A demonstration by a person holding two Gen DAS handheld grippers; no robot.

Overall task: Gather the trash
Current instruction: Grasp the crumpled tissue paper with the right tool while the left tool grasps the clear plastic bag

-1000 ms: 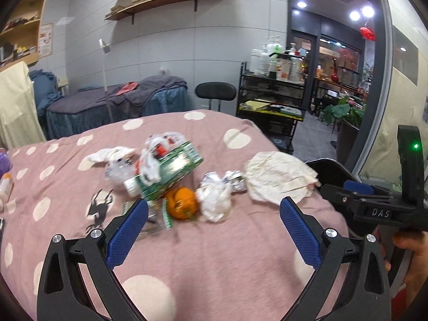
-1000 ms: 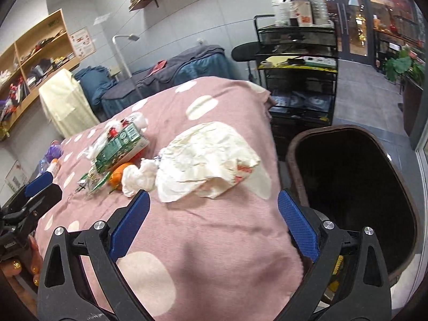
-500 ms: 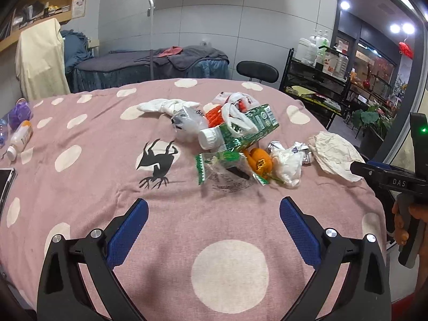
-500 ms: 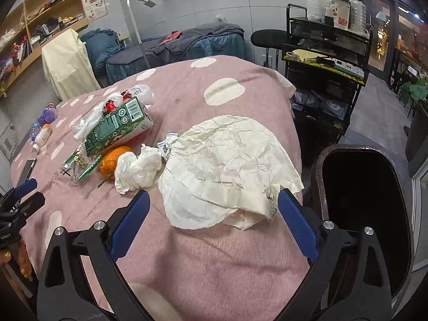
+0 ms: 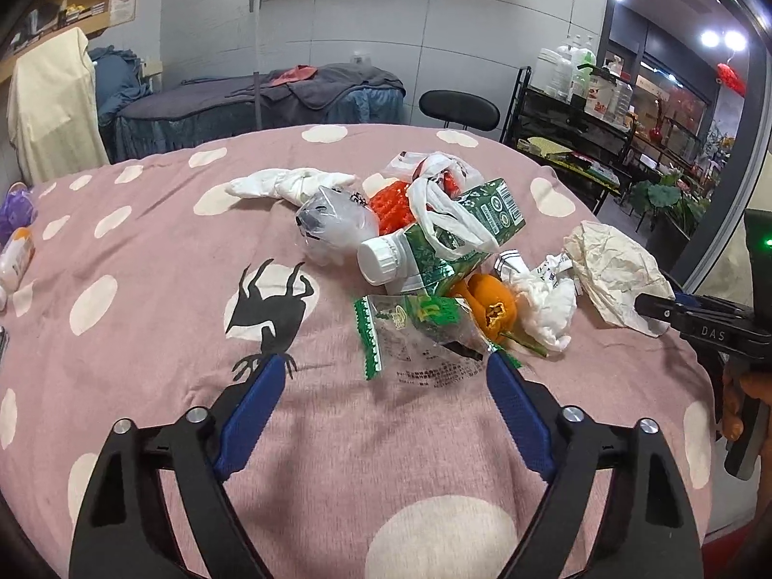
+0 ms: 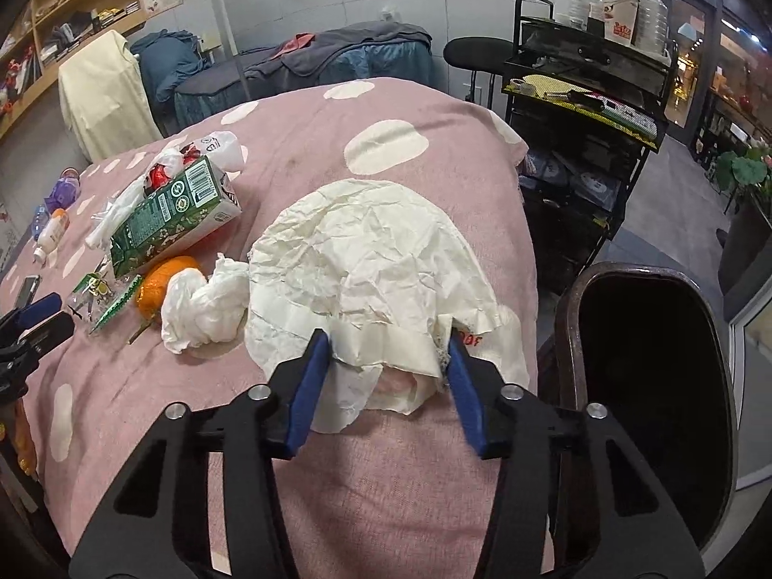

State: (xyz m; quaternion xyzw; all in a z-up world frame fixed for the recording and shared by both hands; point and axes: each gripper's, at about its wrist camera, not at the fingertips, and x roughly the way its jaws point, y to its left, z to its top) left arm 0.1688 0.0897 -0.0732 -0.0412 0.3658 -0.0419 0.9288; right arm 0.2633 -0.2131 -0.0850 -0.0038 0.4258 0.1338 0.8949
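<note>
**Paper slipping from a partial grip is the main risk**

Paper is what we are after on the right: the right gripper (image 6: 386,352) has its blue fingers set on either side of the near folded edge of the crumpled cream paper (image 6: 376,265), jaws partly drawn in but not yet pinched flat. We judge that if we close on only the thin outer flap, the sheet could tear or unfold and drag across the pink spotted bedspread (image 6: 386,482), or spill short of the dark bin (image 6: 646,376) just beside the bed's edge. The white tissue wad (image 6: 202,309) touches the paper and might get pulled along.

The left gripper (image 5: 381,376) is open and empty, its tips just short of the clear snack wrapper (image 5: 415,337). That film lies flat, so the pads may slide over it, or nudge the orange (image 5: 487,304) and the green carton (image 5: 453,246) heaped behind it.

Against half a second ago, both grippers have come nearer to the bed. The right one's fingers, then wide apart and short of the paper, now straddle its edge with a narrower gap. The left one's jaws are also narrower and closer to the wrapper.
</note>
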